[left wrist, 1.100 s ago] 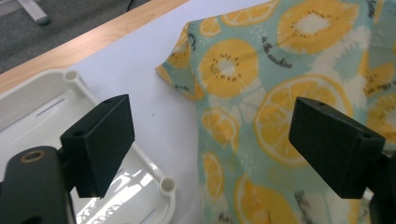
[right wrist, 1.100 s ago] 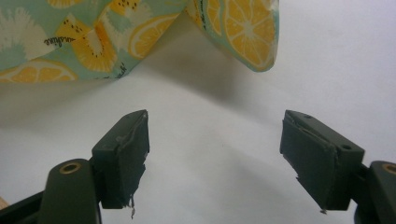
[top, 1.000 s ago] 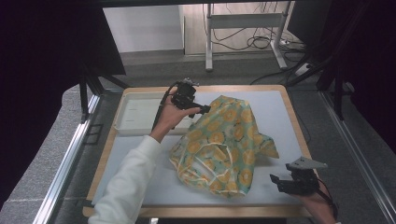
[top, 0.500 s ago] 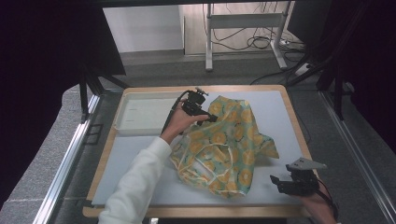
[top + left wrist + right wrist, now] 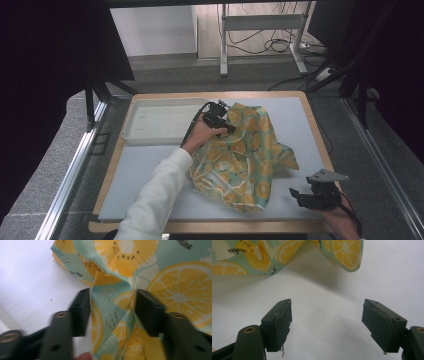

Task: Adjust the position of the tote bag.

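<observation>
A cloth [image 5: 245,155] printed with orange slices on pale green lies crumpled on the white mat [image 5: 145,175]. My left gripper [image 5: 228,126] is down on the cloth's far left corner, held by a hand in a white sleeve. In the left gripper view its jaws [image 5: 112,297] have just been closing and stand half closed around a raised fold of the cloth [image 5: 155,255], which fills the gap between them. My right gripper [image 5: 296,196] rests at the mat's near right, open, with bare mat between its jaws [image 5: 327,315]. A cloth edge [image 5: 249,255] hangs just ahead of it.
A white tray [image 5: 165,101] sits at the far left of the wooden-edged table, just left of the left gripper. Metal frame rails run along both sides of the table. Cables and a stand's legs lie on the floor beyond.
The left gripper has moved right and down onto the cloth's far corner. The cloth there has bunched up a little. The right gripper has stayed put.
</observation>
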### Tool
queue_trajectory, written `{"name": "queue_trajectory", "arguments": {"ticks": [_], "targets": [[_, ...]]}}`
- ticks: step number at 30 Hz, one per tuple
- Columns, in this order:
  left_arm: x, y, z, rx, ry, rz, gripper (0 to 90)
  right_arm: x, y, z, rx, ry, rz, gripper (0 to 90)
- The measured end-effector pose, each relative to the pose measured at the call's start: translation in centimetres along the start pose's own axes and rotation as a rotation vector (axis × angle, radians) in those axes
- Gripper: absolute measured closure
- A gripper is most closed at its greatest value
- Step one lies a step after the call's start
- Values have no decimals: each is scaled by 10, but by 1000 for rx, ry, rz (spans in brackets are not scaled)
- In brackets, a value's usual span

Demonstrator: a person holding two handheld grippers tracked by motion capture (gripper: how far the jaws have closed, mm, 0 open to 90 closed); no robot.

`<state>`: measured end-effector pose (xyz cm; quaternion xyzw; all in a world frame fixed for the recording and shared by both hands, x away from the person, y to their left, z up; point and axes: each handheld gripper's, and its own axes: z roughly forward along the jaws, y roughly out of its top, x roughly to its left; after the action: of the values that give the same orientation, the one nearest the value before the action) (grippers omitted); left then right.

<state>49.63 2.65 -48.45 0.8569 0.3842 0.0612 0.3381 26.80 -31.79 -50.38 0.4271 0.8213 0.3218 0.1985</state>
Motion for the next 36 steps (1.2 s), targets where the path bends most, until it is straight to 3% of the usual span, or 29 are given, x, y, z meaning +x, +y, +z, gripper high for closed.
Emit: {"name": "queue_trajectory", "arguments": {"ticks": [1,2,4,8,14,20,36], "targets": [[0,0,1,-4,-5,-4,609,0,0,0,1,-1,-2,243],[1,0,1,-7,-13,-5,609,0,0,0,1,-1,-2,243],[1,1,-1,-13,-20,-1,725,0,0,0,2,-3,-4,243],[1,0,-7,-33,-27,0,828,0,0,0,2,-4,-4,244],[5,-3,-26,-78,-47,6,859,0,0,1,9,-4,-5,243],[8,-9,-39,-93,-66,7,887,2,0,2,14,-2,-10,243],[8,-12,-52,-112,-75,-1,895,3,1,0,8,0,-8,292]]}}
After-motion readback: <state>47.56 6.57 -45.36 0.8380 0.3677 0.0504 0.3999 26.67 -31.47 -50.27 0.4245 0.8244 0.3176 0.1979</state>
